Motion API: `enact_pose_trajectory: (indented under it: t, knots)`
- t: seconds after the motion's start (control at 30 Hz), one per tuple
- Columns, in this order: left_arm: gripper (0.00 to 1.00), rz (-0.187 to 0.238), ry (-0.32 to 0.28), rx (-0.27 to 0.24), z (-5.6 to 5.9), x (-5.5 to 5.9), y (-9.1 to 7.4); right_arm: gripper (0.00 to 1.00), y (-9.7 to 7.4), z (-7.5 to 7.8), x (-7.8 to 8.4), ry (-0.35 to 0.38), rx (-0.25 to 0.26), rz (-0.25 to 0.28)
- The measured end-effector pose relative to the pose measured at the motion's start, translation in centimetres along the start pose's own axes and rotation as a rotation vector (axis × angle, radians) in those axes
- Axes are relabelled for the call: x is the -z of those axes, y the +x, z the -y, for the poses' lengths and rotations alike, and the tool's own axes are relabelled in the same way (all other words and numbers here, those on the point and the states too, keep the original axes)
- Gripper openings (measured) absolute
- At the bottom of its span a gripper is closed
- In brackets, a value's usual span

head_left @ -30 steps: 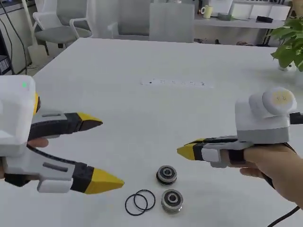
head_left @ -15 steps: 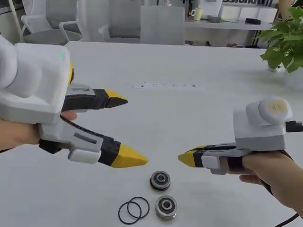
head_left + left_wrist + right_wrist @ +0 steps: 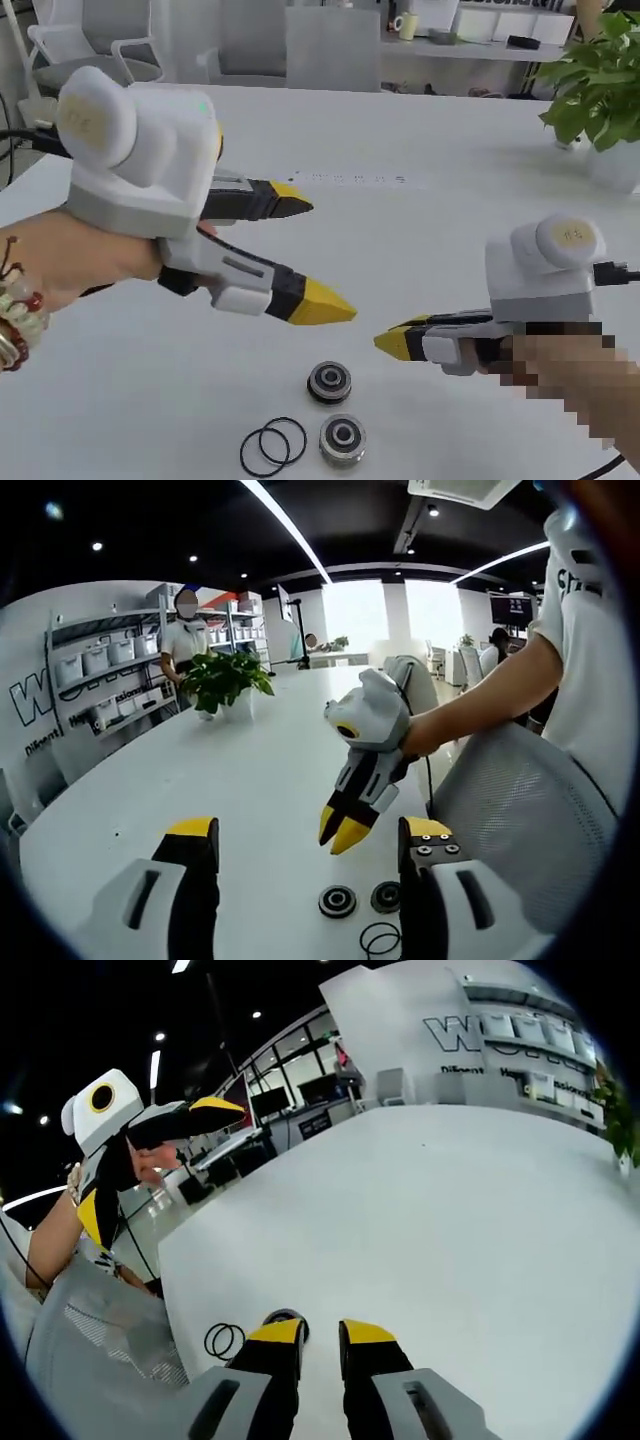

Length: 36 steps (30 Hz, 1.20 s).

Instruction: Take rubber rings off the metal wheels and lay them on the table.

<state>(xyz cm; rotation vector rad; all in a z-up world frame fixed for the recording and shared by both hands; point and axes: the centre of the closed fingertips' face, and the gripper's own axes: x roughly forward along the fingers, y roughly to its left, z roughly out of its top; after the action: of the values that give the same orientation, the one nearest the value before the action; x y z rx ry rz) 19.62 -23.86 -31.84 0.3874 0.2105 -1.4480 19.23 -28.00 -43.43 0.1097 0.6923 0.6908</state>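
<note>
Two rubber rings lie by the metal wheels; left gripper gapes, right gripper pinched together

White-grey housings and black yellow-tipped jaws mark the left hand-held gripper and right hand-held gripper; one wrist wears beads.

On the table, the far wheel sits just beside the near wheel, at its twelve o'clock. Two overlapping rings lie at the near wheel's nine o'clock. A plant stands well behind, at two o'clock.
</note>
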Motion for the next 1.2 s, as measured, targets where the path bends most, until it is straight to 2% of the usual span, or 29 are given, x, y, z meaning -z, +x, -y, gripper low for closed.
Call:
enact_pose_trajectory:
  t: [0.17,0.23,0.4,0.5,0.57,0.63,0.67,0.9,1.03,1.2]
  knots:
    - [0.65,-0.011,0.022,0.009,0.0,0.9,1.9,0.11,0.2,0.2,0.5,-0.009,0.002,-0.018]
    - [0.63,-0.025,0.024,0.017,0.2,1.7,2.4,0.11,0.3,0.0,0.7,-0.014,0.0,-0.026]
    - [0.59,-0.052,0.017,0.027,0.9,4.3,3.1,0.11,0.6,-0.1,1.2,-0.024,-0.01,-0.045]
    - [0.56,-0.063,-0.023,0.02,0.9,6.1,3.1,0.11,0.9,-0.3,1.6,-0.03,-0.016,-0.057]
    - [0.54,-0.097,-0.048,0.032,1.2,7.4,3.0,0.12,1.1,-0.5,2.0,-0.042,-0.022,-0.071]
    - [0.54,-0.133,-0.021,0.046,1.6,8.2,3.0,0.12,1.3,-0.8,2.2,-0.058,-0.03,-0.083]
    - [0.53,-0.142,-0.009,0.049,1.8,8.5,3.1,0.12,1.4,-0.8,2.3,-0.063,-0.032,-0.086]
    - [0.43,-0.176,-0.023,0.065,2.5,10.5,3.6,0.15,1.7,-1.1,2.8,-0.097,-0.041,-0.099]
    - [0.36,-0.173,-0.027,0.051,2.3,10.9,3.8,0.16,2.0,-1.4,2.9,-0.126,-0.044,-0.098]
    - [0.27,-0.18,-0.029,0.04,2.4,11.7,4.1,0.18,2.5,-1.8,3.6,-0.181,-0.049,-0.122]
